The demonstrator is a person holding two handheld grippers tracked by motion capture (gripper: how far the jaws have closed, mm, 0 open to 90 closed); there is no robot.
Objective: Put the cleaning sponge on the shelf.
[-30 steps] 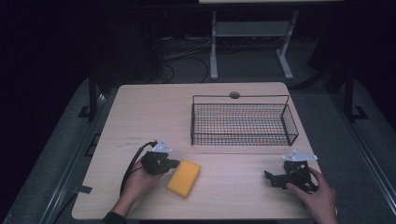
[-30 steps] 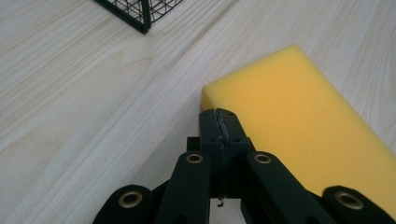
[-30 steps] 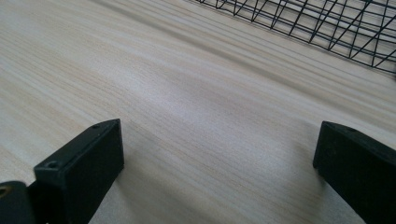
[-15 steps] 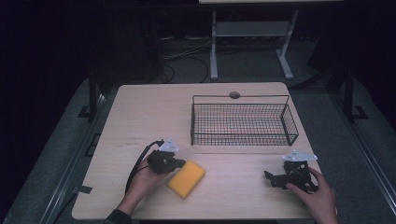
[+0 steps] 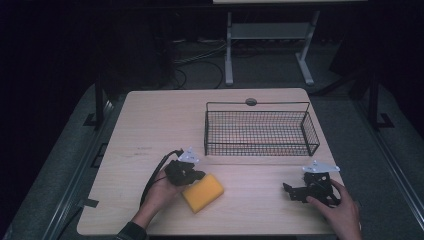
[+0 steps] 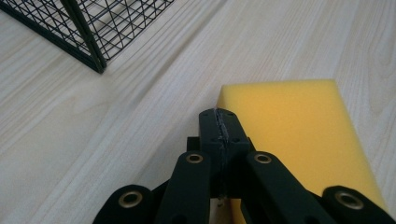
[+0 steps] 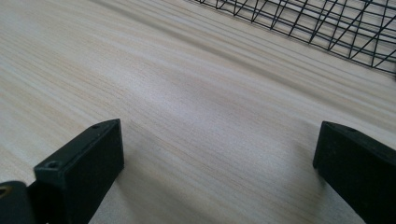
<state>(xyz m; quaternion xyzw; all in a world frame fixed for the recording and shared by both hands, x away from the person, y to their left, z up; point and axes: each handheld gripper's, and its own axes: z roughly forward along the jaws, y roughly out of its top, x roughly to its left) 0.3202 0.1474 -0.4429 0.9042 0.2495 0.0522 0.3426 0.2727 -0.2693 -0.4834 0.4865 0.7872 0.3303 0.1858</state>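
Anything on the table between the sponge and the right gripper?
No. In the high view, the stretch between the yellow sponge and the right gripper is bare wooden table; the wire basket sits farther back.

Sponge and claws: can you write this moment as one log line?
left claw: shut, tips at yellow sponge corner | right claw: open over bare table | wire basket: behind both

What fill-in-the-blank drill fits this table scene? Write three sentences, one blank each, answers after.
1. The left gripper has its jaws pressed ____ at the edge of the yellow sponge.
2. The right gripper rests on the table with its jaws wide ____.
3. The black wire basket holds ____.

Missing words: together; apart; nothing
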